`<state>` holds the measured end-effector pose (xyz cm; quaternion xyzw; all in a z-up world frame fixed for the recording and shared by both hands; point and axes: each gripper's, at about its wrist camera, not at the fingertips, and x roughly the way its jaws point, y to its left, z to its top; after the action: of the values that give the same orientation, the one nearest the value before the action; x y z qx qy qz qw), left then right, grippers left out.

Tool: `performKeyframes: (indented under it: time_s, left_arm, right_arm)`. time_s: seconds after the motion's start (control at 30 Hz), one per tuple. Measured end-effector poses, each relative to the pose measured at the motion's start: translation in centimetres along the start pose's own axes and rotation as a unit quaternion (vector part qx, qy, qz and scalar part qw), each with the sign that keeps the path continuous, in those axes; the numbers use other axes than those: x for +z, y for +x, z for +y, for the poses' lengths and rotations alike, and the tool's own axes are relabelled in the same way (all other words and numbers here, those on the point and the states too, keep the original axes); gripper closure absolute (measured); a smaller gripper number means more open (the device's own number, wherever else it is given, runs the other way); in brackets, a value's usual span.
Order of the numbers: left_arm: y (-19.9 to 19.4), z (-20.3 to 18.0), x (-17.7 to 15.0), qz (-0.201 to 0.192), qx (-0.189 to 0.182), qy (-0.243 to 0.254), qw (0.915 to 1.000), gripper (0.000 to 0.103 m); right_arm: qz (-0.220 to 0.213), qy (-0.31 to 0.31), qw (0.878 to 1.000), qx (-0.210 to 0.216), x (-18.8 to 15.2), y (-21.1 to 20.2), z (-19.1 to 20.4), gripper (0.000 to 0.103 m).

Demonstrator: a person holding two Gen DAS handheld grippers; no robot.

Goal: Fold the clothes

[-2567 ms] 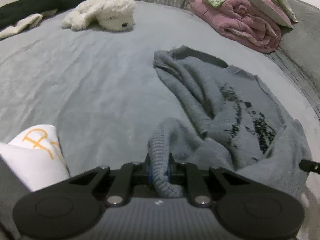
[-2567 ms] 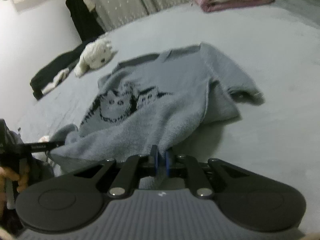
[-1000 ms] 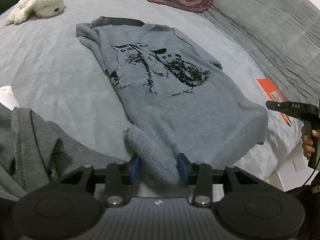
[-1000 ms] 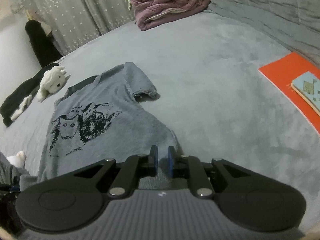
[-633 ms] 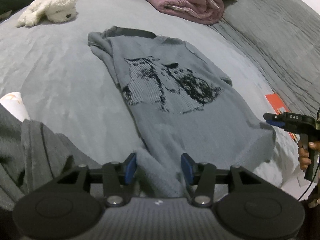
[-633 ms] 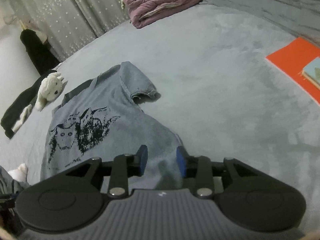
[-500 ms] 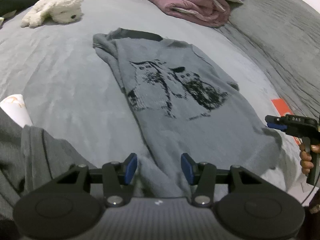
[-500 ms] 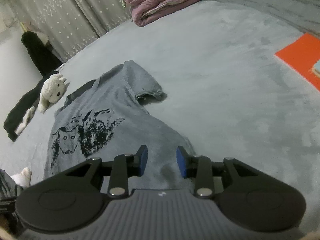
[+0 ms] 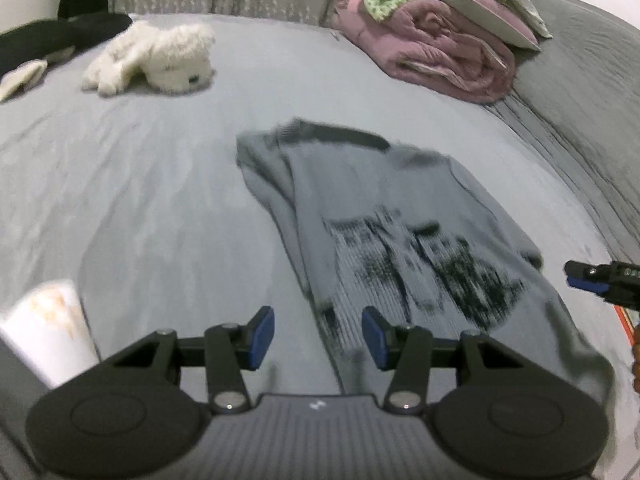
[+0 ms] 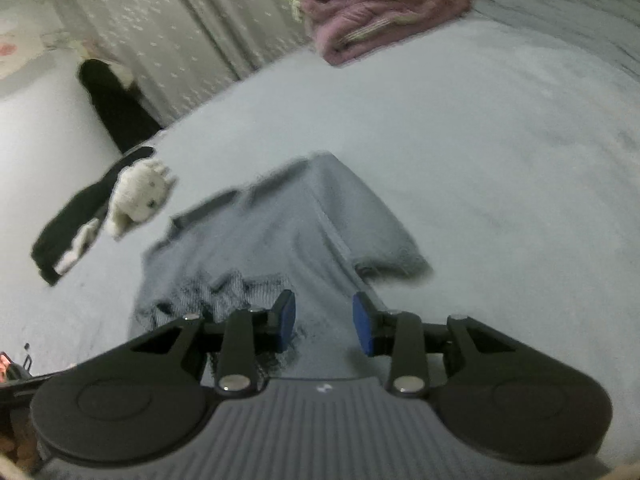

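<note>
The grey printed sweater (image 9: 400,216) lay spread flat on the bed (image 9: 140,184), unfolded. Left claw (image 9: 318,334) and right claw (image 10: 324,322) stood part-open, gripping nothing; all folds remained.

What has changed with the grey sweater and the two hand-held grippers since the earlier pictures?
Both let go of the hem. The left hand-held gripper and the right hand-held gripper now stand open above the grey sweater, which went from crumpled to spread flat, print up. The plush toy and pink blanket stayed in place.
</note>
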<state>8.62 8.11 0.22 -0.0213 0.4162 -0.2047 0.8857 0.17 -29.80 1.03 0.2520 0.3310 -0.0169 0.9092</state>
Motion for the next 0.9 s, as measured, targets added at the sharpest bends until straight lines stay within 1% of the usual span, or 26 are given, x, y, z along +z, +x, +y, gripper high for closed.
performKeyframes:
  time_s: [0.1, 0.23, 0.33, 0.43, 0.47, 0.57, 0.67, 0.83, 0.9]
  left_arm:
    - [1.9, 0.5, 2.6, -0.009, 0.019, 0.015, 0.9997, 0.053]
    - [5.5, 2.2, 5.8, -0.006, 0.048, 0.02, 0.9986, 0.053]
    - [8.4, 4.0, 7.7, -0.001, 0.058, -0.002, 0.9983, 0.055]
    - [10.7, 6.3, 8.6, -0.008, 0.04, -0.054, 0.9977, 0.056]
    - [11.3, 7.1, 8.7, -0.011, 0.03, -0.07, 0.997, 0.058]
    - [12.4, 8.6, 8.5, -0.026, 0.006, -0.097, 0.9949, 0.064]
    - [12.4, 9.4, 8.3, -0.042, -0.017, -0.1, 0.9939, 0.065]
    - [13.0, 10.2, 8.7, -0.046, -0.05, -0.099, 0.9928, 0.066]
    - [13.4, 10.0, 8.6, -0.048, -0.059, -0.088, 0.9932, 0.066]
  right_arm:
    - [-0.012, -0.038, 0.999, 0.009, 1.7, 1.6, 1.6, 0.067]
    - [0.001, -0.056, 0.998, 0.02, 3.6, 5.1, 2.9, 0.067]
    - [0.011, -0.062, 0.998, 0.017, 4.8, 8.0, 3.8, 0.067]
    - [0.021, -0.067, 0.997, 0.011, 5.6, 10.7, 4.9, 0.067]
    - [0.024, -0.068, 0.997, 0.009, 5.8, 11.6, 5.3, 0.067]
    - [0.028, -0.077, 0.997, -0.001, 6.2, 14.1, 6.5, 0.067]
    - [0.031, -0.092, 0.995, -0.01, 6.5, 16.3, 8.1, 0.067]
    - [0.027, -0.115, 0.993, -0.031, 6.9, 19.4, 10.7, 0.067]
    - [0.028, -0.12, 0.991, -0.046, 6.8, 20.6, 11.5, 0.067]
